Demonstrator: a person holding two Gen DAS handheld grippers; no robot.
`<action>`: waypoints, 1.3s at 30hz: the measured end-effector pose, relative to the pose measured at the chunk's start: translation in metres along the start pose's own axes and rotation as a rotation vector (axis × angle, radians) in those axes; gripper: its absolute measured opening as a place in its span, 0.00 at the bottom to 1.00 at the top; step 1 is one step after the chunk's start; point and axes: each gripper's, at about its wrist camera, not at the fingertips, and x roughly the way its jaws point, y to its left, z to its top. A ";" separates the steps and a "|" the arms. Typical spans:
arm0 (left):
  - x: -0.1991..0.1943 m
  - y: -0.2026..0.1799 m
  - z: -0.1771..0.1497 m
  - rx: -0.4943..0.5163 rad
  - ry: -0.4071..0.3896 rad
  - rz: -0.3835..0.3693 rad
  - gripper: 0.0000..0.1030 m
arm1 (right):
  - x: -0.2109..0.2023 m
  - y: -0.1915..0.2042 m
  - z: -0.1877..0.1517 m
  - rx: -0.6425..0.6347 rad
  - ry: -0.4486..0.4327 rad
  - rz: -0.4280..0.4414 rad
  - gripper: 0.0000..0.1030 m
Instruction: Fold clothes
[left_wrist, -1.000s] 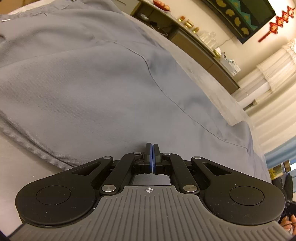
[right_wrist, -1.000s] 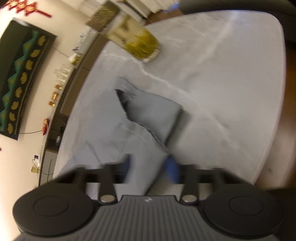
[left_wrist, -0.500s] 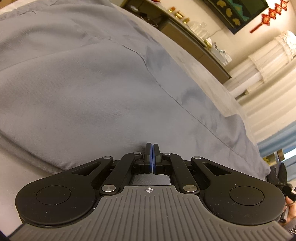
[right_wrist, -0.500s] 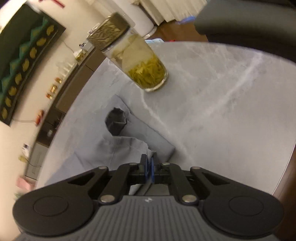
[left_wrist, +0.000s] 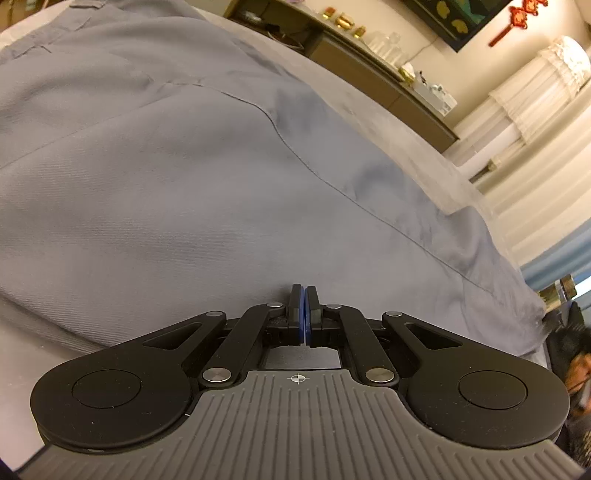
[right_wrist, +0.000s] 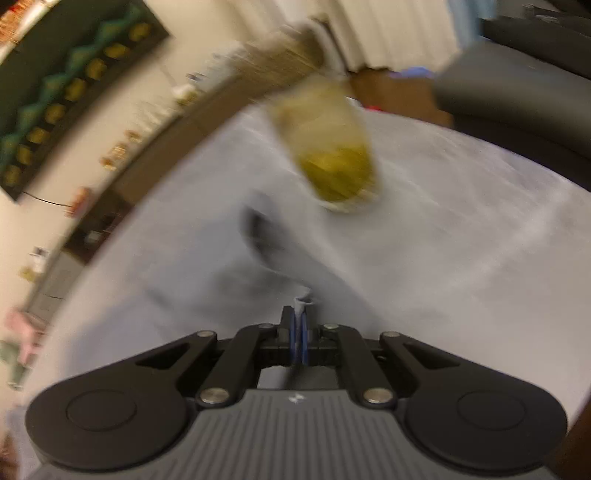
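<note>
A grey-blue garment (left_wrist: 184, 184) is spread across the table and fills most of the left wrist view. My left gripper (left_wrist: 303, 288) is shut, pads together, with its tips at the garment's near edge; no cloth shows between the pads. In the blurred right wrist view, my right gripper (right_wrist: 300, 310) is shut on a pinch of the same grey garment (right_wrist: 207, 280), and a small tuft of cloth sticks out past the tips. A dark opening of the garment (right_wrist: 258, 229) lies just beyond.
A glass jar of yellow-green leaves (right_wrist: 332, 162) stands on the pale marbled table (right_wrist: 461, 240), close behind the garment's end. A sideboard (left_wrist: 369, 62) runs along the wall. A dark seat (right_wrist: 517, 92) is beyond the table. A person (left_wrist: 580, 373) is at the right edge.
My right gripper went from open around the cloth edge to shut on it, then rose and rolled, bringing the jar toward the middle. The left gripper stayed shut in place.
</note>
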 end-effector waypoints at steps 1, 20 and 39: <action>0.000 0.001 0.001 -0.001 0.005 0.000 0.00 | -0.012 0.016 0.008 -0.045 -0.053 0.047 0.03; -0.002 -0.007 -0.003 0.016 0.031 -0.016 0.04 | 0.029 -0.055 -0.011 -0.121 0.022 -0.095 0.03; -0.144 0.147 0.002 -0.390 -0.436 0.290 0.17 | -0.001 -0.130 -0.017 0.564 0.045 0.234 0.01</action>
